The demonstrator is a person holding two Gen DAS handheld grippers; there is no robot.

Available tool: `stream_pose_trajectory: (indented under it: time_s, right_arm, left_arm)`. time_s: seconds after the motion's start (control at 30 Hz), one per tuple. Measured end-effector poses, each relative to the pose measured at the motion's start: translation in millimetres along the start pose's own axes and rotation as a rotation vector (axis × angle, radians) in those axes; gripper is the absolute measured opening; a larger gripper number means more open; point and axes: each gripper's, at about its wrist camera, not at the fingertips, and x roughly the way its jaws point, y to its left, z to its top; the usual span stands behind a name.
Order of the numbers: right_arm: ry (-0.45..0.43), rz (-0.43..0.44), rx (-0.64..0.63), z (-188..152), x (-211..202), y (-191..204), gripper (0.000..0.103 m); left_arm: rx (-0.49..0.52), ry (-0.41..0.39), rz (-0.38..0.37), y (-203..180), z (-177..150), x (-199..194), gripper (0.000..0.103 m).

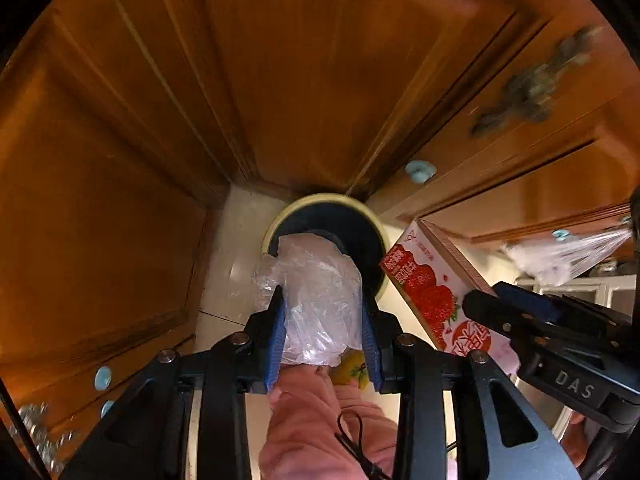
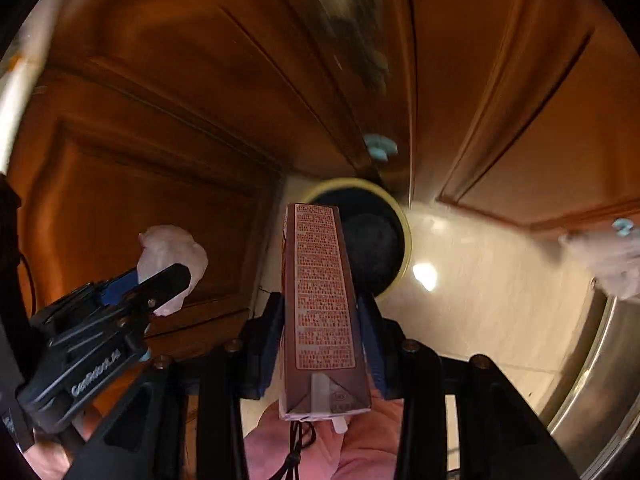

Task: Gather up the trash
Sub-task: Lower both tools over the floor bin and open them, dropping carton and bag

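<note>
My left gripper (image 1: 324,312) points down at the floor, shut on a crumpled clear plastic bag (image 1: 316,292). Right below it stands a round bin (image 1: 372,224) with a yellow rim and a dark inside. My right gripper (image 2: 322,320) is shut on a strawberry drink carton (image 2: 322,292), held lengthwise between the blue pads (image 2: 370,336). In the left wrist view the carton (image 1: 428,288) hangs just right of the bin with the right gripper (image 1: 492,304) on it. The right wrist view shows the left gripper (image 2: 160,280) and bag (image 2: 172,252) at the left, and the bin (image 2: 404,232) under the carton's tip.
Wooden cabinet doors (image 1: 300,80) with pale blue knobs (image 1: 420,170) surround the bin on a cream tile floor (image 2: 480,280). Another plastic bag (image 1: 560,256) hangs from a knob at the right. A shiny metal container (image 2: 600,380) stands at the lower right. A pink sleeve (image 1: 316,420) lies beneath the grippers.
</note>
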Motion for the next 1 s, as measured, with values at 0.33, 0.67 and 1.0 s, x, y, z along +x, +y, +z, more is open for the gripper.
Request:
stream_pose_trajectory:
  time_s: [0.33,0.67,1.0]
  right_arm:
    - [0.078,-0.082,0.084,34.5,79.0,-21.8,0.053]
    - [0.091,-0.040,0.054,41.4,50.9,-13.0,0.055]
    - [0.005,-0.036,-0.019,28.0,-48.0,13.5,0.055]
  left_arm:
    - [0.000,0.130,-0.002,8.6,18.5,72.5,0.081]
    - [-0.005,0.122,0.006,7.0,24.6,66.0,0.081]
    - [0.058,0.002,0.058,-11.3,21.3,-51.2,0.081]
